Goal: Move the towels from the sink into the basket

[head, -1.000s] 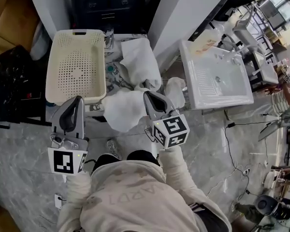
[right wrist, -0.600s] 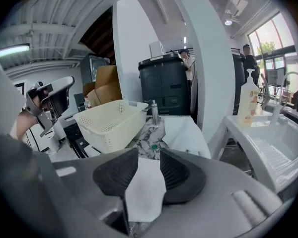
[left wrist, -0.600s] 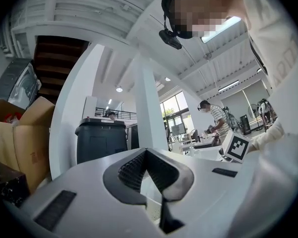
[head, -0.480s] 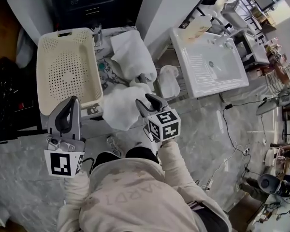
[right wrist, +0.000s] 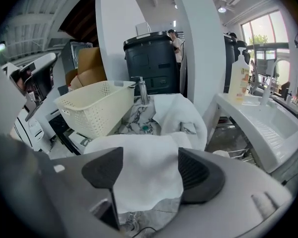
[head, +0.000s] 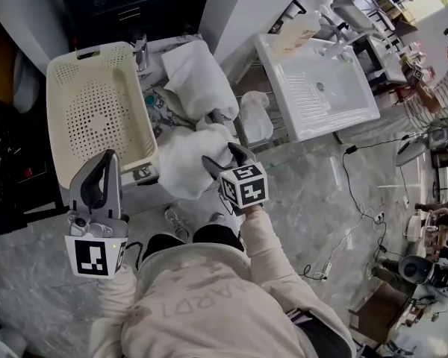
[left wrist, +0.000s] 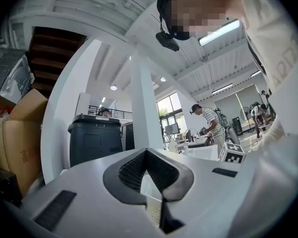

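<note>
You stand over a marbled desk (head: 155,104), with a white sink (head: 317,88) to your right and a cream perforated basket (head: 97,118) to your left. Both sink and basket look empty, so the towels seem to be at a halfway stop on the desk between them. The far towel (head: 198,77) is draped over the desk's back corner, just beside the basket. The near towel (head: 181,162) lies crumpled at the front edge, spilling slightly over it. A small towel (head: 255,114) sits on a wire rack low beside the sink, apart from the other two. Your right gripper (head: 222,157) tilts down directly over the near towel. Its jaws have just been opening and now stand wide, with white cloth showing in the gap between them but neither pad pressing on it. The towel therefore rests on the desk, not in your grip. Your left gripper (head: 107,159) is held level in front of the basket, jaws together on nothing, probably just waiting clear of the work.
</note>
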